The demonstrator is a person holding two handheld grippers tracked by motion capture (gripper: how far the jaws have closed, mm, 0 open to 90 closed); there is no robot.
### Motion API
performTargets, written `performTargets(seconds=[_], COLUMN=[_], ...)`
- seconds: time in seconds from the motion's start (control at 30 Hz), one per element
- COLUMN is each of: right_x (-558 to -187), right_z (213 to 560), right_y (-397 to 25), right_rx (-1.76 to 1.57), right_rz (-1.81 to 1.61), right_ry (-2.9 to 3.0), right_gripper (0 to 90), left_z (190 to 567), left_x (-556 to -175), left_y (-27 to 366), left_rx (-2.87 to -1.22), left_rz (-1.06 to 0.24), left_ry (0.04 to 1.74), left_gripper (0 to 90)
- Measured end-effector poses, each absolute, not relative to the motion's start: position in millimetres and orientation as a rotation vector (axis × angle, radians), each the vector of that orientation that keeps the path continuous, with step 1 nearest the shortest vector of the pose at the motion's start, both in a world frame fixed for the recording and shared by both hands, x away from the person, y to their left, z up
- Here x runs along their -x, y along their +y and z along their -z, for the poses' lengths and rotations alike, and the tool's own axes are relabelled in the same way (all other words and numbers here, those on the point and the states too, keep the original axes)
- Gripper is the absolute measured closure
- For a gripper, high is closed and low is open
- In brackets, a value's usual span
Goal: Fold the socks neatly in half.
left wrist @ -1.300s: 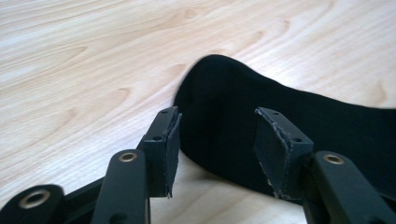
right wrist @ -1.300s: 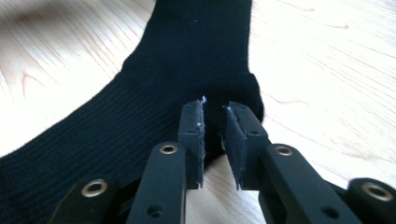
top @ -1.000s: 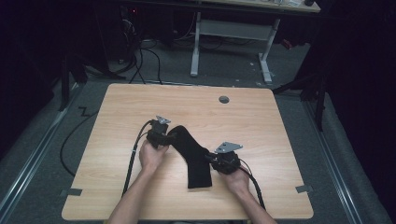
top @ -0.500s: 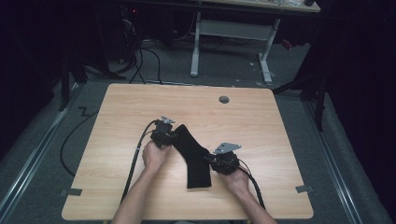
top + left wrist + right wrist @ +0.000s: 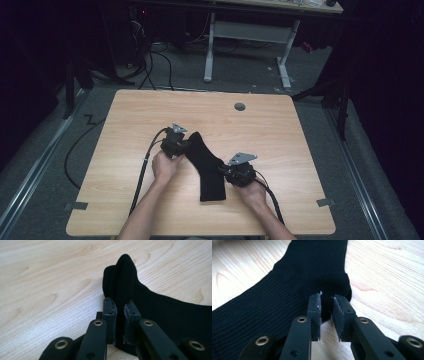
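We found the sock limp on the table, its toe fold pinched between the left gripper's fingers and its heel edge between the right gripper's nearly closed fingers, likely soft, light, best held by edges.

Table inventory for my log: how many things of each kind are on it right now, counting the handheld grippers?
Black sock: 1
Handheld grippers: 2, the left gripper pinching the sock's end, the right gripper at the sock's heel edge
Total: 3
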State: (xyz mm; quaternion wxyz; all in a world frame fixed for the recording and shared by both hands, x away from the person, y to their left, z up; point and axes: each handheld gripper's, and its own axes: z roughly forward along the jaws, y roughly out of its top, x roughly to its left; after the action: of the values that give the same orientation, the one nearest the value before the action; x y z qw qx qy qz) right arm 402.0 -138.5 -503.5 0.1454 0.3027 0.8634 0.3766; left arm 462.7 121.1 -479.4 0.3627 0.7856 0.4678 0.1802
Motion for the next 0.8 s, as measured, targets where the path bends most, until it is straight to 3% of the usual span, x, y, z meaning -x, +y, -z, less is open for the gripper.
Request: performTargets(seconds=[0.33, 0.8], right_x=[-401, -401], right_z=[503, 503], right_y=[-138, -137], right_rx=[-0.867, -0.866], right_rz=[-1.077, -1.073], right_ry=[2.482, 2.476], right_gripper=[76.4, 76.4], left_z=[466, 481], left_x=[-438, -412], left_y=[106, 92], left_rx=[-2.061, -2.121], left_rz=[-0.495, -0.451], left_ry=[1.059, 0.982], left_gripper=[81.2, 79.5])
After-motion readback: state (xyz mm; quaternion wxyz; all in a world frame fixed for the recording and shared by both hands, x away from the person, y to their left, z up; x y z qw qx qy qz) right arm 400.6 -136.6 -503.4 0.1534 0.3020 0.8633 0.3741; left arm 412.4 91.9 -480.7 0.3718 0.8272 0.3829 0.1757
